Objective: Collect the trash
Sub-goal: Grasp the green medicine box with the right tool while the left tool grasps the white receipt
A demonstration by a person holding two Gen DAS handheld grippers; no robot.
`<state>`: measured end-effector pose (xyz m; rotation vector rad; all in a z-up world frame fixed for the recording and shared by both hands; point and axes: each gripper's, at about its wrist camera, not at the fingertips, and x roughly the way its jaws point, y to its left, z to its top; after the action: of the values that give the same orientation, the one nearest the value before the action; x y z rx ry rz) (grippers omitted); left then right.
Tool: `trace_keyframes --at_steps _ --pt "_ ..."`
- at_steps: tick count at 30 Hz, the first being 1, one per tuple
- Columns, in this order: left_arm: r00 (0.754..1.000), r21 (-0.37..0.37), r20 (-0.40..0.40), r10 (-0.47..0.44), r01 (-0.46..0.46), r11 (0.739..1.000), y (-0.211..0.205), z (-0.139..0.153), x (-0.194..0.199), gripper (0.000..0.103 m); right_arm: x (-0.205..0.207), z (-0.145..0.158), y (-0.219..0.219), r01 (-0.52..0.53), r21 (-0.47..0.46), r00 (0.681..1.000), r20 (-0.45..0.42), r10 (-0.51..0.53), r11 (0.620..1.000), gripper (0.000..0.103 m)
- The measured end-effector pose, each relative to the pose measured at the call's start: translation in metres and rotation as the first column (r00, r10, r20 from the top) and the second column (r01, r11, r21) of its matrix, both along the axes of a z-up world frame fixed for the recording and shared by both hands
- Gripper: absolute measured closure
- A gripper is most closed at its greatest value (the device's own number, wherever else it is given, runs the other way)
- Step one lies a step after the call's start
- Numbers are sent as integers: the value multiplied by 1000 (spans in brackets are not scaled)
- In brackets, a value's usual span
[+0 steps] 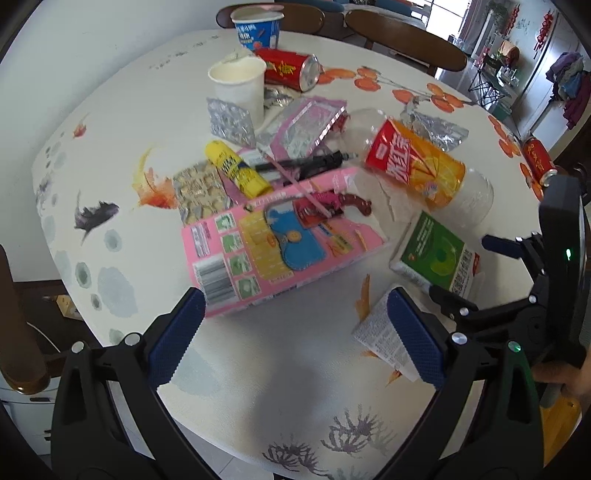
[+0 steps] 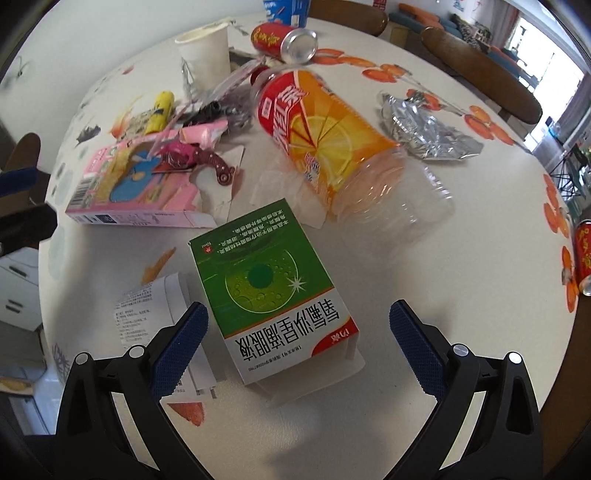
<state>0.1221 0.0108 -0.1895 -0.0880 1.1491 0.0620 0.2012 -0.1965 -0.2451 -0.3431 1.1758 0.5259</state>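
Trash everywhere on our table (image 2: 461,258): green box (image 2: 269,288) lies flat, partly between the right gripper (image 2: 297,349) jaws, spread wide and gripping nothing. Our left gripper (image 1: 293,334) jaws, also released, hover just short of the pink box (image 1: 273,243), leaflet (image 1: 384,338) beside them.

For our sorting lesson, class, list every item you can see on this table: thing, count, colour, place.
Table: 1, white with fish and flower prints, under everything.
Pink box: 1, pink, torn open, middle.
Green box: 1, green and white, near edge, between the right jaws.
Plastic bottle: 1, clear with orange-red label, lying beyond the green box.
Red cans: 2, one lying by the cups, one at the right edge.
Paper cup: 1, white, upright, far side.
Blue tub: 1, blue, far edge.
Yellow tube: 1, beside the pink box.
Foil wrapper: 1, silver, right of bottle.
Leaflet: 1, white, beside green box.
Left gripper: open.
Right gripper: open.
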Motion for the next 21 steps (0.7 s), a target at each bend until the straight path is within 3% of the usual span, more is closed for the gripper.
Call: trace_keyframes --at_steps 8,12,17,21 --pt "998 -64 -51 -45 42 997 -13 -23 -8 15 3 -8 5 -47 9 999 -16 47 999 7" --pt "995 -102 -82 -64 56 993 -21 -35 -9 24 5 -12 4 -57 16 998 -34 58 998 7" --pt "992 -194 -62 -110 96 976 -33 -38 -12 23 6 -12 3 -80 3 997 -21 80 997 17" --pt "990 -179 -72 -123 109 978 -45 -44 -9 23 8 -10 0 -85 6 996 -15 85 996 29"
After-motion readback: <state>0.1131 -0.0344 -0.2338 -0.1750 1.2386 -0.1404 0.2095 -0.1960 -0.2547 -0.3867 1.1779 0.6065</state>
